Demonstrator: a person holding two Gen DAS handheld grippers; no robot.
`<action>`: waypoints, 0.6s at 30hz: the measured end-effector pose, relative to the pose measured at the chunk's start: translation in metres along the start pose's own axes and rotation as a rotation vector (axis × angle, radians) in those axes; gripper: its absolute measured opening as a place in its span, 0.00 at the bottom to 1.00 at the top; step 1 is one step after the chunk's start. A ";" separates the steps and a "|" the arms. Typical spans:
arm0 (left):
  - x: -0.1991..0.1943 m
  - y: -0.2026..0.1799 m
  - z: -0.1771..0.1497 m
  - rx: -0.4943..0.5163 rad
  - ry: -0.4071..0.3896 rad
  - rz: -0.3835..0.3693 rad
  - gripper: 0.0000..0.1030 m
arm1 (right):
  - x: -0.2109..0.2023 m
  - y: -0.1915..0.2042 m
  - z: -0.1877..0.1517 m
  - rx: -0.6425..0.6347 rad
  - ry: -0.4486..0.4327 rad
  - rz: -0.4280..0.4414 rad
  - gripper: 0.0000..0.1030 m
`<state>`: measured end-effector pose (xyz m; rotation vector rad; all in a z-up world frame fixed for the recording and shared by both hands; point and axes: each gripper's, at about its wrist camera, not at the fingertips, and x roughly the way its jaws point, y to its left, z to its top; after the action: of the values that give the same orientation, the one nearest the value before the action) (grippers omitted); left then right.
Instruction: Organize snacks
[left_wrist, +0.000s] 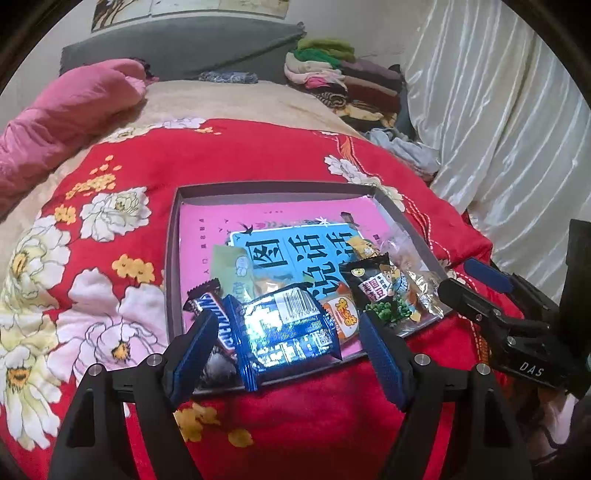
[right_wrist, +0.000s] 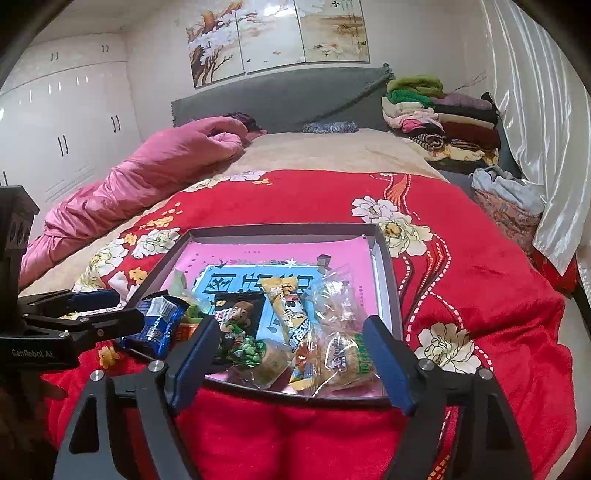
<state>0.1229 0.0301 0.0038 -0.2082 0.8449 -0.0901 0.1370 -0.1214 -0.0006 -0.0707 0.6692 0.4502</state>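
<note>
Red floral bedspread (right_wrist: 461, 266) on bed, shallow grey tray (left_wrist: 171, 258) near front edge, snacks (right_wrist: 325, 332) crowded at tray's near rim, blue wrapper (left_wrist: 284, 332) overhanging it, far half uncluttered, left tongs (left_wrist: 288, 354) and right tongs (right_wrist: 291, 363) both spread wide, grasping nothing.

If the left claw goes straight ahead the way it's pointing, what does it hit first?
Most likely the shiny blue snack packet, lying between the open left claw fingers at the tray's near edge; depth is uncertain.

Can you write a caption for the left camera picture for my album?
Open left gripper hovers at a blue snack packet in a snack-filled tray on a red flowered blanket.
</note>
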 end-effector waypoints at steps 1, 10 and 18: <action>-0.001 0.000 -0.001 -0.006 0.000 0.002 0.78 | -0.001 0.001 0.000 0.000 -0.003 0.001 0.80; -0.016 -0.008 -0.014 -0.021 0.005 0.017 0.78 | -0.019 0.011 -0.004 -0.012 -0.018 0.021 0.92; -0.028 -0.014 -0.036 -0.048 0.024 0.033 0.78 | -0.031 0.018 -0.018 -0.002 0.007 0.029 0.95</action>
<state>0.0774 0.0153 0.0044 -0.2386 0.8748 -0.0417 0.0974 -0.1209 0.0054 -0.0645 0.6769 0.4785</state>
